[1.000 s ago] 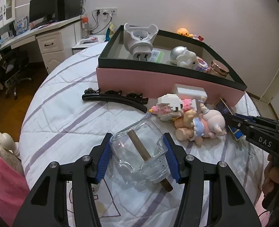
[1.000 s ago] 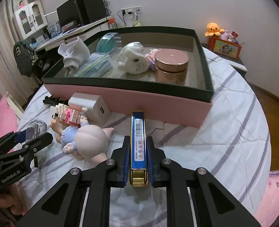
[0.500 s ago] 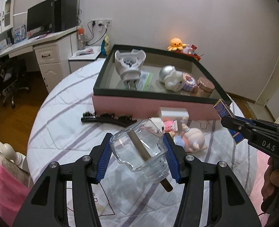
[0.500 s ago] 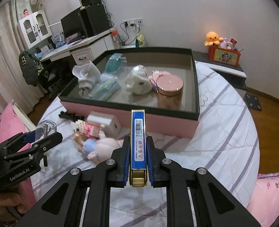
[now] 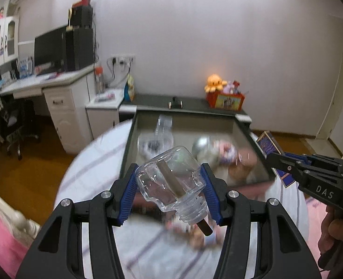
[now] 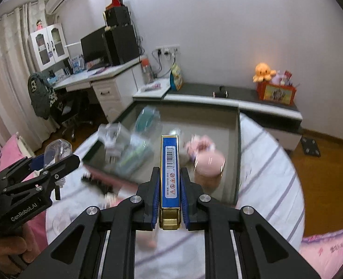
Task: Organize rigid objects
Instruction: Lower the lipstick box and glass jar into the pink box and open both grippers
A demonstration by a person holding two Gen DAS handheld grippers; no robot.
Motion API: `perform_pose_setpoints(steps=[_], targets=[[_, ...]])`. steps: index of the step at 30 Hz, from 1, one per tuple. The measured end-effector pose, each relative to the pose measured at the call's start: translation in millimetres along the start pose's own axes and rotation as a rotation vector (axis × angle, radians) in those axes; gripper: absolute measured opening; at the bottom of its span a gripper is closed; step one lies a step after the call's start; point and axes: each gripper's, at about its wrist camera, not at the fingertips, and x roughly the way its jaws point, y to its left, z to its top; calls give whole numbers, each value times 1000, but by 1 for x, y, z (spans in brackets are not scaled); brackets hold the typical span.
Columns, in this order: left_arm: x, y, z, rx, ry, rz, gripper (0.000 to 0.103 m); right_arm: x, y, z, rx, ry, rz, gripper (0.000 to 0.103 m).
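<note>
Gripping blue box [image 6: 170,169] lengthwise, gold end toward right claw [image 6: 169,201].

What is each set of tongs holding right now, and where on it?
Left tongs: glass jar, gripped across its body. Right tongs: blue box, pinched on its long sides near the gold end.

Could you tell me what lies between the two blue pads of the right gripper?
In the right wrist view, a slim blue box with a gold end stands clamped between the pads of the right gripper.
</note>
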Motion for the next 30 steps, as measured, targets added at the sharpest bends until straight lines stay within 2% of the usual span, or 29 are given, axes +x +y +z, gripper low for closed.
perform_pose_setpoints(steps=[5, 12, 20, 26, 28, 30], targets=[[24, -2, 39, -1, -32, -23, 54, 14, -11, 35, -1, -27, -12, 16], [76, -15, 76, 19, -28, -28, 54, 67, -35, 62, 30, 29, -20, 16], [145, -29, 78, 50, 65, -36, 54, 118, -56, 69, 55, 109, -43, 16], [172, -28, 71, 52, 130, -32, 55, 140, -62, 66, 68, 151, -53, 16], [175, -27, 70, 55, 140, -26, 62, 144, -64, 64, 76, 156, -60, 16], [173, -27, 70, 56, 127, -24, 81, 147, -65, 64, 80, 165, -54, 19]])
